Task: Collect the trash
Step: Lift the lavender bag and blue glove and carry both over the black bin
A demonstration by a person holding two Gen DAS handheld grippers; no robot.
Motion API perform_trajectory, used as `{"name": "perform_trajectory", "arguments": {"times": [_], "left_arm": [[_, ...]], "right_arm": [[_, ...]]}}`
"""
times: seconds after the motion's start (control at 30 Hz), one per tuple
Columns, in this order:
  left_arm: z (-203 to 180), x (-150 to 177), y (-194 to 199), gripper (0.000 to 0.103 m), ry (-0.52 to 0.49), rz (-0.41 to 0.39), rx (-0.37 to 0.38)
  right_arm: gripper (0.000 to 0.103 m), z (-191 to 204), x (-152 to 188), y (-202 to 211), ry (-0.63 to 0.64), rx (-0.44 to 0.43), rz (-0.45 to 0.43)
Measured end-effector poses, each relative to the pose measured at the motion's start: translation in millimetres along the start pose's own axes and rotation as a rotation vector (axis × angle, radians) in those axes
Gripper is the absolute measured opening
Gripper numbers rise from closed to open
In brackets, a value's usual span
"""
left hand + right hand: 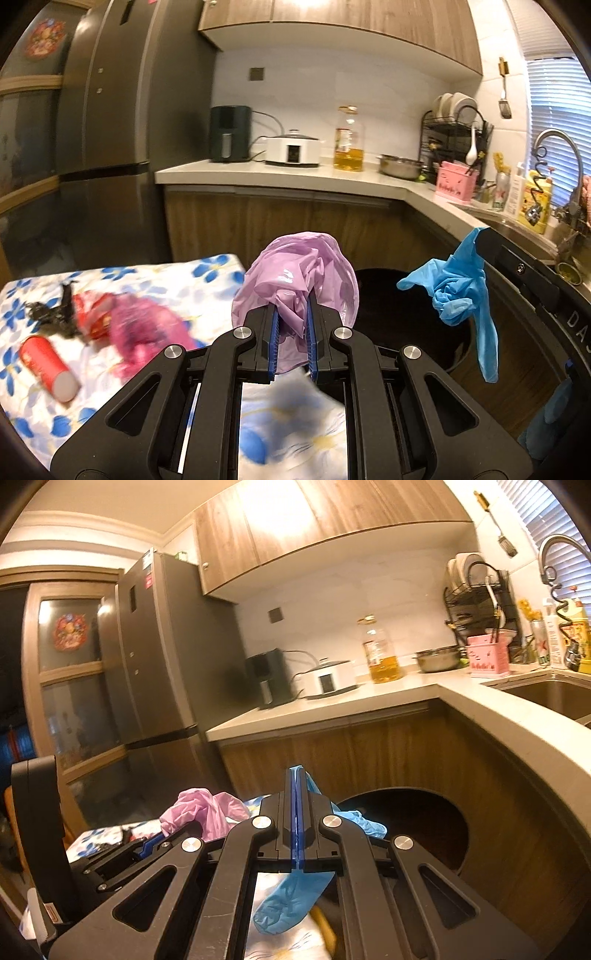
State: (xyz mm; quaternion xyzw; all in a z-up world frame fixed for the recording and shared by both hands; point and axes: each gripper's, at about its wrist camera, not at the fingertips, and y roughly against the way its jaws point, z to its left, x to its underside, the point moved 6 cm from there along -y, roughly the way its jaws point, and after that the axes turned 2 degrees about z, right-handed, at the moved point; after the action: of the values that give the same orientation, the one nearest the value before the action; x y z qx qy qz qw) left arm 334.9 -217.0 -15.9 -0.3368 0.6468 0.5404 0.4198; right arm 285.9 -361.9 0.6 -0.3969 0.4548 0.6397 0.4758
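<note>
My left gripper (291, 306) is shut on a crumpled lilac plastic bag (295, 273) and holds it in the air near the dark round bin (413, 325). My right gripper (297, 775) is shut on a blue rubber glove (291, 901), which hangs over the bin's opening (417, 827); the glove also shows in the left wrist view (458, 291). On the floral cloth (166, 280) to the left lie a pink glove (144, 328), a red wrapper (92, 314), a black scrap (51, 310) and a red-and-white tube (48, 363).
The wooden cabinet and pale worktop (280, 173) stand behind the bin, with an oil bottle (349, 140), cooker (293, 147) and dish rack (454, 136). A sink (546, 694) lies to the right and a grey fridge (107, 129) to the left.
</note>
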Motion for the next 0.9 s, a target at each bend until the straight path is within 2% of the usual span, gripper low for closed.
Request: {"name": "perform_trajectory", "arguments": {"times": [0.43, 0.9], "left_arm": [[-58.8, -10.8, -44.6, 0.012, -0.045, 0.005, 0.089], [-79.1, -10.8, -68.1, 0.012, -0.049, 0.008, 0.146]], "right_arm": [[0.001, -45.5, -2.7, -18.7, -0.041, 0.080, 0.018], [0.001, -63.8, -3.0, -30.1, -0.062, 0.108, 0.030]]}}
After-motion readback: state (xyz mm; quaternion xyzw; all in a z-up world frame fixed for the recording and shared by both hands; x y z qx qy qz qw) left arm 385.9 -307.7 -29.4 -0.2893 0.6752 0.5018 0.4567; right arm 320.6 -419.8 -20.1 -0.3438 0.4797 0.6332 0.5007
